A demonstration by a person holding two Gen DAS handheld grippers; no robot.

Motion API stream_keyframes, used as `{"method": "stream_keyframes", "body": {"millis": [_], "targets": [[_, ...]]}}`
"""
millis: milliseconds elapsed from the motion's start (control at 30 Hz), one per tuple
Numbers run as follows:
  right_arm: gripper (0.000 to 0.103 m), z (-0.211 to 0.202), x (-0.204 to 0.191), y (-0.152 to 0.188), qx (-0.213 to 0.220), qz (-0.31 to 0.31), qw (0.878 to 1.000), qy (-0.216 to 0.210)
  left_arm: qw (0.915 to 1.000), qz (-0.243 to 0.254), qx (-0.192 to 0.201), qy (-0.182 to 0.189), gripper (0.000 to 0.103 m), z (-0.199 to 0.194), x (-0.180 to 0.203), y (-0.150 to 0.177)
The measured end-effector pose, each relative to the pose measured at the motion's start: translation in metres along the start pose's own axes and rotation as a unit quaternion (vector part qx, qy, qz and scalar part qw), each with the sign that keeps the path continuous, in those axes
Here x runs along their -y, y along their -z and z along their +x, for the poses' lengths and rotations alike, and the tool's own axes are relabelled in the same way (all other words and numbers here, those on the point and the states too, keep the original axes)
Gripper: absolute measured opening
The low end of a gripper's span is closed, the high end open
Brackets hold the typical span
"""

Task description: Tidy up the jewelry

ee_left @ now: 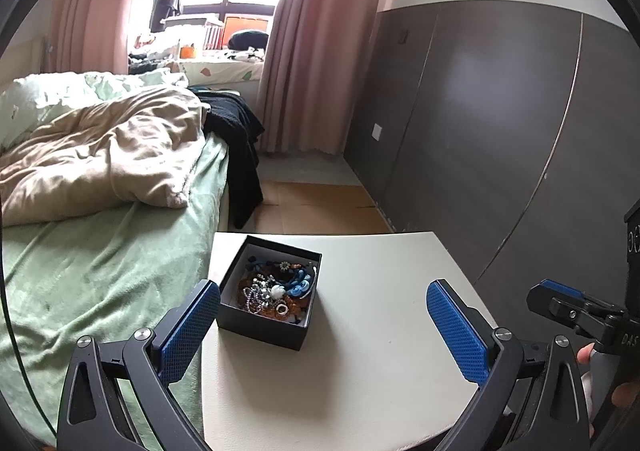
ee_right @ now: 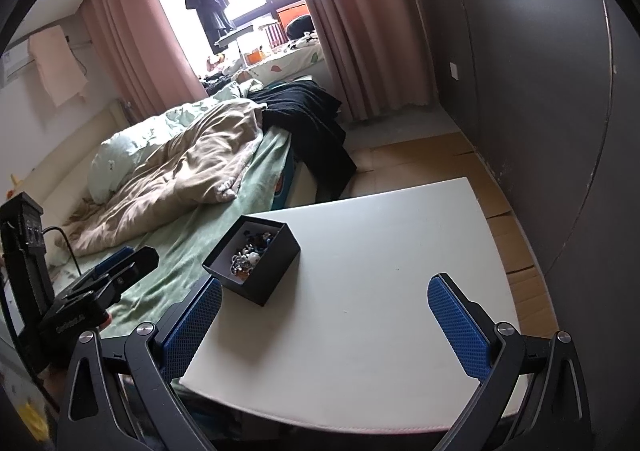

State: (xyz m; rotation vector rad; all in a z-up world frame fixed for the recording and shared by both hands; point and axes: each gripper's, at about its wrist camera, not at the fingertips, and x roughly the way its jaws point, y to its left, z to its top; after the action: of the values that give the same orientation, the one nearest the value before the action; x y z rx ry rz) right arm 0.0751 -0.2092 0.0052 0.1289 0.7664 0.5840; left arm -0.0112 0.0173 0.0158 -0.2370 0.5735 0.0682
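A black open box stands on the white table near its left edge. It holds a tangle of jewelry: beads, chains, blue cords and a ring. My left gripper is open and empty, held above the table just in front of the box. My right gripper is open and empty, above the table's near edge, with the box ahead to its left. The right gripper also shows at the right edge of the left wrist view. The left gripper shows at the left of the right wrist view.
A bed with a green sheet and a beige quilt touches the table's left side. A dark grey wall panel runs along the right. Cardboard covers the floor beyond the table. Pink curtains hang at the window.
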Motion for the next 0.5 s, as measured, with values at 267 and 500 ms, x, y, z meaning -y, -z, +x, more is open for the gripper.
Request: {"method": "stream_keyframes", "body": {"millis": [267, 500], "targets": [[0.103, 0.0002, -0.0002, -0.0006, -0.001, -0.001, 1.000, 0.002, 0.9999, 0.004, 0.012, -0.007, 0.103, -0.0033, 0.0028, -0.0011], [0.103, 0.0000, -0.0008, -0.0003, 0.000, 0.000, 1.000, 0.002, 0.9999, 0.004, 0.011, -0.007, 0.103, -0.0039, 0.0030, -0.0010]]}}
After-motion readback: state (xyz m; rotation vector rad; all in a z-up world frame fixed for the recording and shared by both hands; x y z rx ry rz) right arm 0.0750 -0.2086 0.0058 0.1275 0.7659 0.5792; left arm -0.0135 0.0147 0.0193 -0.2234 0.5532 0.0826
